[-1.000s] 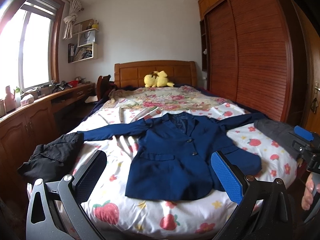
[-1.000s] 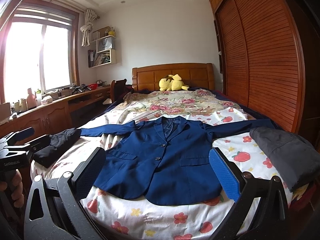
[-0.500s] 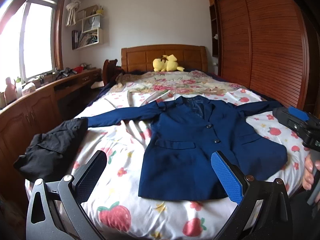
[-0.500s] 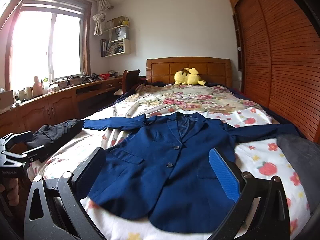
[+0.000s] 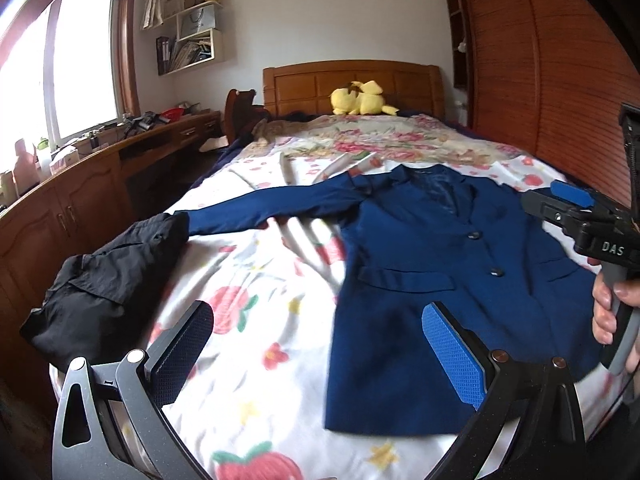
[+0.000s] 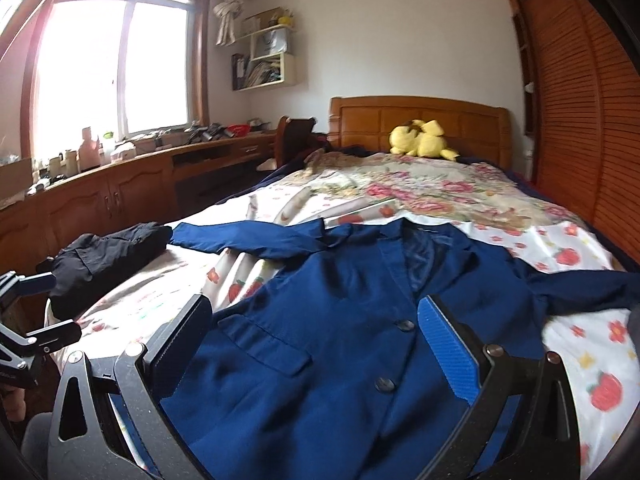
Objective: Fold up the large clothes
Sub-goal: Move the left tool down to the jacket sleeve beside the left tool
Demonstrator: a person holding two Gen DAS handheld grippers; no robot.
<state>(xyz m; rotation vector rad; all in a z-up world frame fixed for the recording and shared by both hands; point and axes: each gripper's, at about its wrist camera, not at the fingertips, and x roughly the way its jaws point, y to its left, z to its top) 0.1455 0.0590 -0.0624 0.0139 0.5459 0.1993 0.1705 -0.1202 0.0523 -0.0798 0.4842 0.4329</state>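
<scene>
Blazer [image 5: 432, 264], navy, lies flat and buttoned on the bed [image 5: 264, 320]; black garment [image 5: 108, 280] at nine o'clock; left hand-held gripper [image 5: 320, 344] and right hand-held gripper [image 6: 316, 344] both gape, empty.

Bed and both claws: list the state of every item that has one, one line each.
Navy blazer: flat on the bed, front up, buttoned, sleeves spread, unfolded.
Black garment: crumpled at the bed's left edge, touching the blazer's sleeve end.
Yellow plush toy: lying against the headboard.
Floral quilt: rumpled, covering the head end.
Left claw: open, holding nothing.
Right claw: open above the blazer, holding nothing.
</scene>
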